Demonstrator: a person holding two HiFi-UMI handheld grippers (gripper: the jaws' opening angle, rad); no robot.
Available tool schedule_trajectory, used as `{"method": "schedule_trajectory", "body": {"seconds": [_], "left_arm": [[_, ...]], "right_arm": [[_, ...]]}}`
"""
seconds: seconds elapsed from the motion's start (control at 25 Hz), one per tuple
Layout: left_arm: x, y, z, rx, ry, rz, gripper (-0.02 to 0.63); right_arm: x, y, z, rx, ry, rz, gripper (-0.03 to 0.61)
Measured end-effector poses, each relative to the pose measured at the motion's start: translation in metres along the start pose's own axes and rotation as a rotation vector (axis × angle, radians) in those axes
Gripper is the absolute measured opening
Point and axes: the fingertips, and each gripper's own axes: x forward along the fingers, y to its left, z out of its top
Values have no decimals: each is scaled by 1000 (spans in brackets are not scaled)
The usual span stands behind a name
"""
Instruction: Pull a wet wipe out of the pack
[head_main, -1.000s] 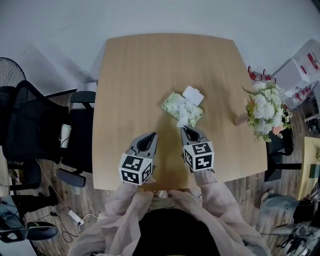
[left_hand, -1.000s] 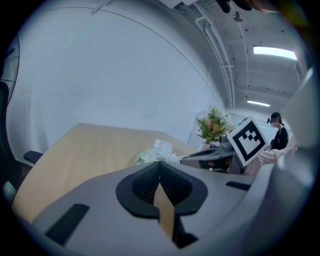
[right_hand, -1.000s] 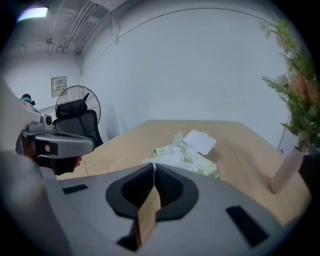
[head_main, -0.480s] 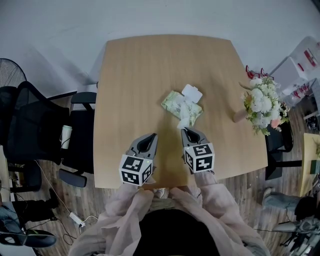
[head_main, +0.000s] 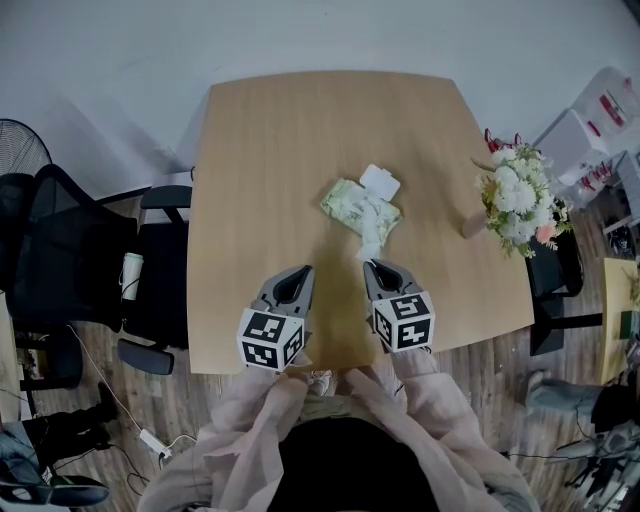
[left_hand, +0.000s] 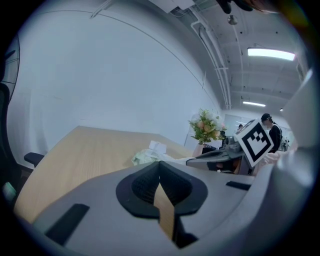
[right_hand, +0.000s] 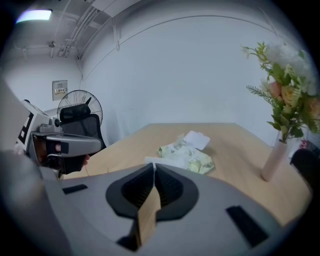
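A pale green wet wipe pack (head_main: 352, 203) lies mid-table with its white lid flap (head_main: 380, 182) folded open. A white wipe (head_main: 371, 238) runs out of the pack's opening to my right gripper (head_main: 378, 264), whose jaws are shut on its near end. In the right gripper view the wipe (right_hand: 159, 161) reaches the closed tips (right_hand: 152, 166) with the pack (right_hand: 187, 154) just beyond. My left gripper (head_main: 300, 270) hovers left of it over bare table, jaws together and holding nothing. The left gripper view has the pack (left_hand: 145, 157) ahead of its tips (left_hand: 160, 164).
A vase of white flowers (head_main: 515, 210) stands at the table's (head_main: 270, 140) right edge, seen close on the right in the right gripper view (right_hand: 272, 160). A black office chair (head_main: 70, 260) and a fan (head_main: 20, 140) stand left of the table.
My right gripper has drawn back a little toward the person with the wipe, which stretches slightly longer from the pack. The left gripper has stayed put.
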Motion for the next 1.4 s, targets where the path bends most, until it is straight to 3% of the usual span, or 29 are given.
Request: {"method": "schedule_trajectory", "body": {"seconds": [0.28, 0.84, 1.08, 1.4], "left_arm": [[-7, -6, 10, 18, -28, -14, 11], [-31, -26, 32, 49, -98, -62, 11], [-34, -30, 37, 68, -97, -70, 11], [-34, -21, 41, 87, -108, -42, 11]], "right_arm": [[-29, 5, 10, -20, -50, -16, 12], [-99, -3, 38, -27, -196, -151, 12], [-122, -22, 41, 13, -274, -271, 11], [-123, -29, 41, 78, -292, -280, 11]]}}
